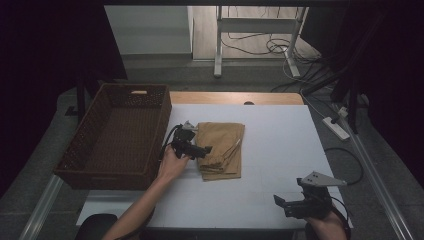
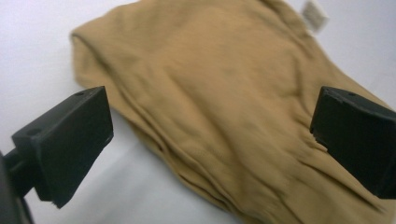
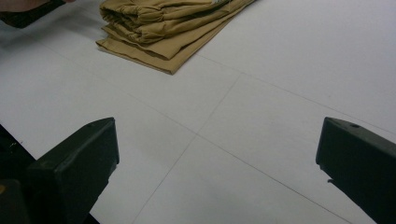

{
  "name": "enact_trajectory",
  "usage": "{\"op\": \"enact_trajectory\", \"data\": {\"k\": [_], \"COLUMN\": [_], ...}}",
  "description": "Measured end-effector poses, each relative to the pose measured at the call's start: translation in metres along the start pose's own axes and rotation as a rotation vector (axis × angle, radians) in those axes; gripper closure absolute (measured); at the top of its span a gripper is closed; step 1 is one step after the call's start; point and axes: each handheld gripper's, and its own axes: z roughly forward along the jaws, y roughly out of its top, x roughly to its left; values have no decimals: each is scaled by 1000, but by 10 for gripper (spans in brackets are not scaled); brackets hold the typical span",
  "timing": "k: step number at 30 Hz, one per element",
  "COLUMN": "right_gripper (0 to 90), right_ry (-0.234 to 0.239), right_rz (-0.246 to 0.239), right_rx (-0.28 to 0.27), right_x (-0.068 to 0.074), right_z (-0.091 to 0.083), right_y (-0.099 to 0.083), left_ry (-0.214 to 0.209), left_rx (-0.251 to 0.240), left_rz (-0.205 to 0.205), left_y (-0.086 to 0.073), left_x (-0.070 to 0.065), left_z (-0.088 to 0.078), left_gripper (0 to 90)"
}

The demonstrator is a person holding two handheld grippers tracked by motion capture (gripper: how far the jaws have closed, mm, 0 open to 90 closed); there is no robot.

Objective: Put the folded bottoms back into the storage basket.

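**Ana:** Trousers point(image 1: 220, 149), tan and already folded into a neat stack, lie on the white table point(image 1: 280, 150), a little left of its middle. Seen from above, the woven basket point(image 1: 116, 135) stands just beside them at nine o'clock, with nothing showing inside it.

**Ben:** So how far along would one judge the work to be?

**Ana:** The folding looks finished; the likely remainder is lifting the stack and setting it in the basket. That part has not begun, since the garment rests flat on the table.

**Ben:** And the tongs, starting from the left?

**Ana:** The left gripper point(image 1: 204, 149) hangs at the stack's nine o'clock edge. In the left gripper view its jaws stand wide apart, straddling the trousers point(image 2: 219, 98), gripping nothing; whether a jaw brushes the cloth cannot be told.

**Ben:** The other one?

**Ana:** The right gripper point(image 1: 280, 204) sits at about five o'clock from the trousers, well apart, near the table's front edge. Its jaws are spread wide over bare table in the right gripper view, the trousers point(image 3: 163, 28) lying far ahead at eleven o'clock. It holds and touches nothing.
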Motion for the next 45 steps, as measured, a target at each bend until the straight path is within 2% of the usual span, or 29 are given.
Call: {"op": "enact_trajectory", "data": {"k": [5, 8, 13, 17, 19, 30, 38, 43, 45], "right_gripper": [2, 1, 2, 1, 2, 2, 1, 2, 2], "right_ry": [3, 3, 3, 3, 4, 7, 7, 6, 6], "right_rz": [1, 2, 4, 5, 5, 4, -2, -4, -3], "right_rx": [6, 7, 7, 7, 6, 8, 8, 9, 8], "right_x": [0, 0, 0, -1, -1, -1, 0, 0, 0], "right_z": [1, 1, 1, 1, 1, 1, 1, 1, 1], "right_y": [0, 0, 0, 0, 0, 0, 0, 0, 0], "left_ry": [-16, 1, -10, 41, 57, 95, 153, 192, 196], "left_rx": [-3, 8, -6, 37, 49, 85, 121, 174, 175], "left_rz": [-73, -79, -106, -73, -71, -119, -156, -120, -120], "left_y": [3, 6, 13, 21, 25, 37, 45, 46, 47], "left_x": [13, 18, 25, 28, 32, 56, 68, 67, 67], "left_z": [6, 9, 16, 26, 29, 43, 55, 66, 67], "left_gripper": [0, 0, 0, 0, 0, 0, 10, 22, 15]}}
